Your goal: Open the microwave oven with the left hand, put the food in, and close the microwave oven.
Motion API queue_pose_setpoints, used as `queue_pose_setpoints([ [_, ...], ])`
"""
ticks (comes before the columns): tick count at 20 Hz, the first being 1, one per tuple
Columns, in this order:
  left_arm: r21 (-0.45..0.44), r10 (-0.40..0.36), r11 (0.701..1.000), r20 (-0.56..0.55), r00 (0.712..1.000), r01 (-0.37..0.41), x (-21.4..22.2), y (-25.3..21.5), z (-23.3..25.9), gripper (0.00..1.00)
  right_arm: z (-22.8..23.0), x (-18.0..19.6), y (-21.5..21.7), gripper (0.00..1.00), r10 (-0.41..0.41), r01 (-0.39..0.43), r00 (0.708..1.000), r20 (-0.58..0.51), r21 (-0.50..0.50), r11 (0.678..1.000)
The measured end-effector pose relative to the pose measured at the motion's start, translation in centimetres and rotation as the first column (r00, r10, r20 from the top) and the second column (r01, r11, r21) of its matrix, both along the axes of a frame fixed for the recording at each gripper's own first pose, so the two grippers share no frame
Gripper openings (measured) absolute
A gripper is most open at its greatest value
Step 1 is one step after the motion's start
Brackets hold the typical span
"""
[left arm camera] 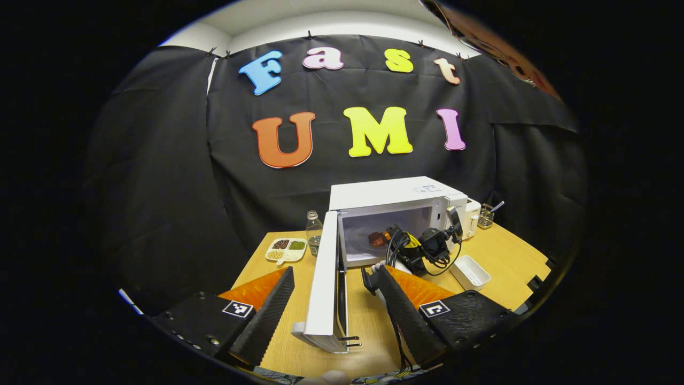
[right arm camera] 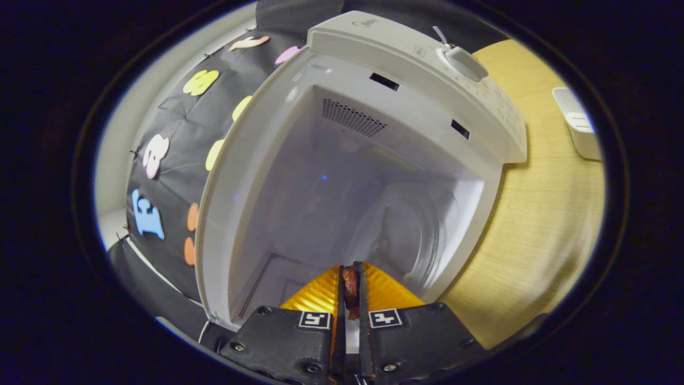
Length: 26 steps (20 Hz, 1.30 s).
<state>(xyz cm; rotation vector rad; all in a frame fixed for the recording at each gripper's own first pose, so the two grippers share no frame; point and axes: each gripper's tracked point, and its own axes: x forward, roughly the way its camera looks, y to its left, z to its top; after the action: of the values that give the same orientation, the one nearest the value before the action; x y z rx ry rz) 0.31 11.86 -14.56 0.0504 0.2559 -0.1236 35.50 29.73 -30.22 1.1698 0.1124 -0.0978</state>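
Observation:
The white microwave [left arm camera: 395, 195] stands at the back of the wooden table [left arm camera: 513, 262], and its door [left arm camera: 326, 283] is swung wide open toward me. My left gripper [left arm camera: 335, 307] is open, its fingers on either side of the door's free edge without pressing on it. My right gripper [left arm camera: 382, 238] reaches into the cavity, held by a hand with cables. In the right gripper view, the right gripper [right arm camera: 350, 274] is shut on a small reddish-brown piece of food [right arm camera: 351, 286] just inside the cavity [right arm camera: 342, 176], over the glass turntable [right arm camera: 411, 235].
A divided plate of beans [left arm camera: 286, 249] and a glass bottle [left arm camera: 314, 231] sit left of the microwave. A white rectangular tray [left arm camera: 470, 271] lies to the right, with a small holder [left arm camera: 486, 216] and a white appliance [left arm camera: 473, 213] behind it. The control knob [right arm camera: 465, 61] is on the microwave front.

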Motion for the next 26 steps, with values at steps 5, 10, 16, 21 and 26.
queue_pose_setpoints([
  [5,-0.003,-0.024,1.0,-0.011,1.0,0.024,0.4,-0.6,-0.7,0.97,-1.6,1.1,-0.5,0.18,-0.023,0.022,1.0,-0.011,-0.08,0.997],
  [10,0.013,-0.049,0.999,-0.012,0.999,0.049,0.8,-1.4,-0.9,0.97,-1.7,1.2,-1.6,0.28,-0.029,0.022,0.999,-0.024,-0.25,0.968],
  [16,0.011,-0.035,0.999,0.018,0.999,0.035,1.3,-1.2,0.4,0.97,-1.2,0.2,-2.8,0.83,-0.031,0.012,0.999,-0.034,-0.446,0.895],
  [21,0.004,-0.019,1.0,0.036,0.999,0.019,1.2,-0.4,1.4,0.97,1.5,-2.7,-4.3,0.98,0.025,-0.038,0.999,-0.03,-0.593,0.804],
  [26,-0.002,0.02,1.0,0.07,0.997,-0.02,0.7,1.6,2.7,0.97,2.8,-9.3,-9.1,1.0,0.092,-0.163,0.986,-0.138,-0.695,0.7],
])
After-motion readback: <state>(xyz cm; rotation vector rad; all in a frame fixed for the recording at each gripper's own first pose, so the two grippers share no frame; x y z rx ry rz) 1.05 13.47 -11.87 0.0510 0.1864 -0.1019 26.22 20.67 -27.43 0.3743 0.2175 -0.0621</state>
